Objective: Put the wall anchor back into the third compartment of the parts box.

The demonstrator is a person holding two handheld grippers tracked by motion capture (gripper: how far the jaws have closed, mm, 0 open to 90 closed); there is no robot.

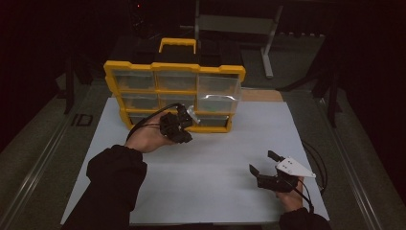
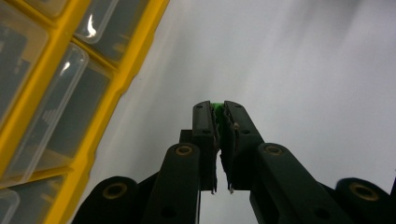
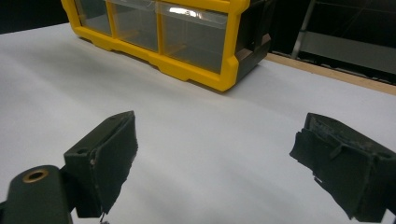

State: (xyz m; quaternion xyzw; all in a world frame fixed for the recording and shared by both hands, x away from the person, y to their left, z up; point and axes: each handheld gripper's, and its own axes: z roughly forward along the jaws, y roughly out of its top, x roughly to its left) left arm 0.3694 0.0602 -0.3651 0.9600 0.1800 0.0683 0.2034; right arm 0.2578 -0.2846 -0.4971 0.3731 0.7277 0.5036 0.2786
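While the left gripper (image 1: 184, 120) hovers at the front edge of the yellow organizer (image 1: 174, 72), which stands near the far edge of the white table (image 1: 215, 158), its fingers (image 2: 204, 122) are pinched nearly together on a small green piece (image 2: 216, 106). Only a sliver of that piece peeks out at the tips. The right gripper (image 1: 263, 164) rests near the table's near right corner, well apart from the organizer, with its fingers (image 3: 109, 154) spread wide and nothing between them.

The step in hand looks like carrying the green piece between a compartment and the table. To do it well, keep the pinch firm and level, and move slowly past the clear lids (image 2: 44, 116). What the green piece is stays hard to tell, the compartments' contents are dim behind the plastic, and I cannot tell whether any lid is open.
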